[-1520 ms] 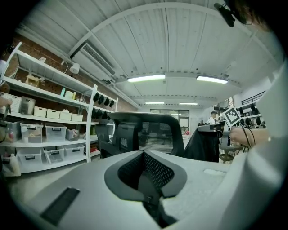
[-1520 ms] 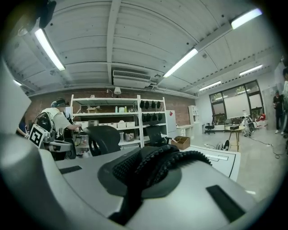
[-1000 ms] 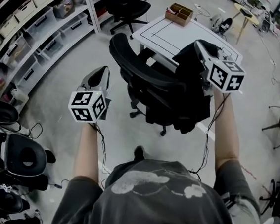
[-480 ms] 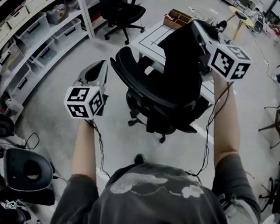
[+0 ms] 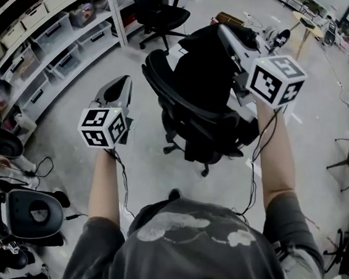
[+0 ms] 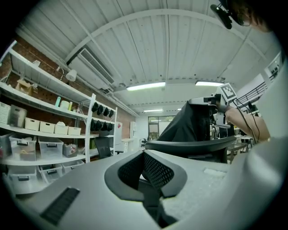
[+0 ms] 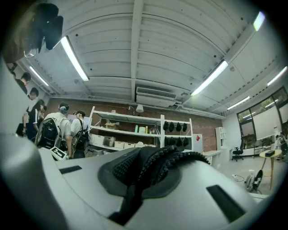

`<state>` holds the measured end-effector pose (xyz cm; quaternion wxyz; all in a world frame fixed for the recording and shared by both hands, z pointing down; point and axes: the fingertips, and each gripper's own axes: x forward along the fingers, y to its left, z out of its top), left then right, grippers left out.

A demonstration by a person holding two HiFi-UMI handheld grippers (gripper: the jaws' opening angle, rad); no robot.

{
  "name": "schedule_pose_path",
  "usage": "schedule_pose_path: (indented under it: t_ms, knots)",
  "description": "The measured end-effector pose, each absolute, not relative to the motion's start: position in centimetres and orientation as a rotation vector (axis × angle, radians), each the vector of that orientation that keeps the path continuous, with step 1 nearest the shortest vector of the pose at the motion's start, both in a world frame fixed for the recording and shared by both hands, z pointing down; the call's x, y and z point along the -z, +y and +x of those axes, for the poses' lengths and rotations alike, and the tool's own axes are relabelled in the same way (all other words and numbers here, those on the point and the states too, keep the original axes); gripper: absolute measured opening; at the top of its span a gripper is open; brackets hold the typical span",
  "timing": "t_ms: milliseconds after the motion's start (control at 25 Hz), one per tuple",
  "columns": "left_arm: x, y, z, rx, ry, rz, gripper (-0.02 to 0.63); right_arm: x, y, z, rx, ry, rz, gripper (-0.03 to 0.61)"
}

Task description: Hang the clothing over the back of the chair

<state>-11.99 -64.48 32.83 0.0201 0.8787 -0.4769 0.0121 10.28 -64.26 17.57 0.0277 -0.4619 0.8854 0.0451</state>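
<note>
With the right tongs (image 5: pixel 230 37) pressed shut on a fold of the black garment (image 5: pixel 200 67) hanging above the office chair's backrest (image 5: pixel 161 80), carry it across the top edge before lowering, while the left tongs (image 5: pixel 119 83), closed and empty, wait alongside.

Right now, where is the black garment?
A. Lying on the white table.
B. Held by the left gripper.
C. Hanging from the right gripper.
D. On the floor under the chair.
C: the black garment hangs from the right gripper, shut on its fabric, beside the chair; the left gripper holds nothing.
</note>
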Motion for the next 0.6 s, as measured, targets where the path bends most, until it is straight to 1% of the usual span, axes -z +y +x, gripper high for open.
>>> schedule_pose_path:
  t_ms: [360,600]
  knots:
    - [-31.6,-56.1,-13.2,-0.048,-1.594,2.683,0.000,-17.7,-56.3,4.8,-0.150,2.819,-1.249,-0.003]
    - [-31.9,-49.8,-15.2,-0.071,-1.668,2.626,0.000,-18.8,-50.9,-0.2,-0.235,2.893,-1.182,-0.003]
